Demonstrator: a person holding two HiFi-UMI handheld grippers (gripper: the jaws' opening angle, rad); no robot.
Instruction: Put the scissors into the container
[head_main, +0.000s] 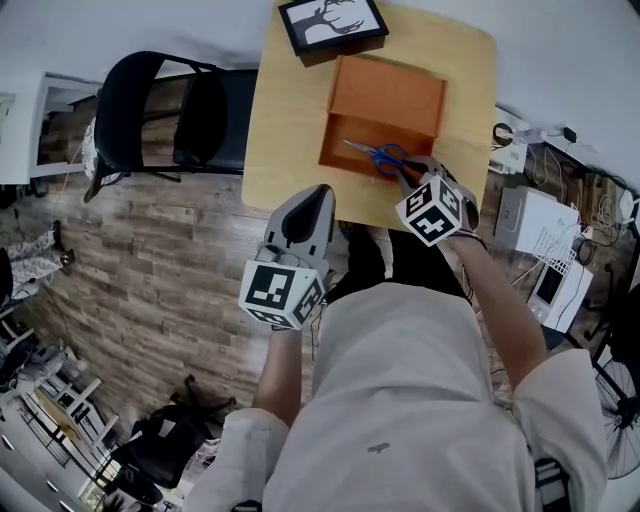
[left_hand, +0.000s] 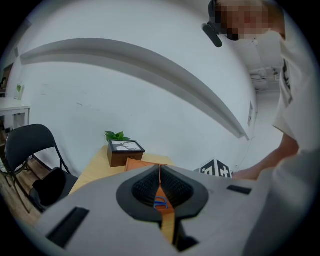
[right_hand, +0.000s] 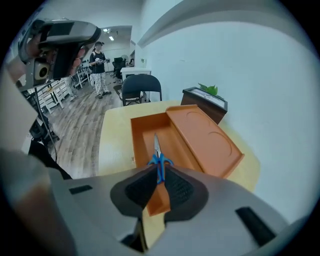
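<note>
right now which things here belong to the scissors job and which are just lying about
Job: scissors, clamped in the jaws of the right gripper; orange container; table under it.
Lying about: picture frame, plant, black chair.

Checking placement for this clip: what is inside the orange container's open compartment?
Blue-handled metal scissors point along the trough of the orange plastic container, handles clamped by the right gripper. Its jaws cover the trough's near end.
</note>
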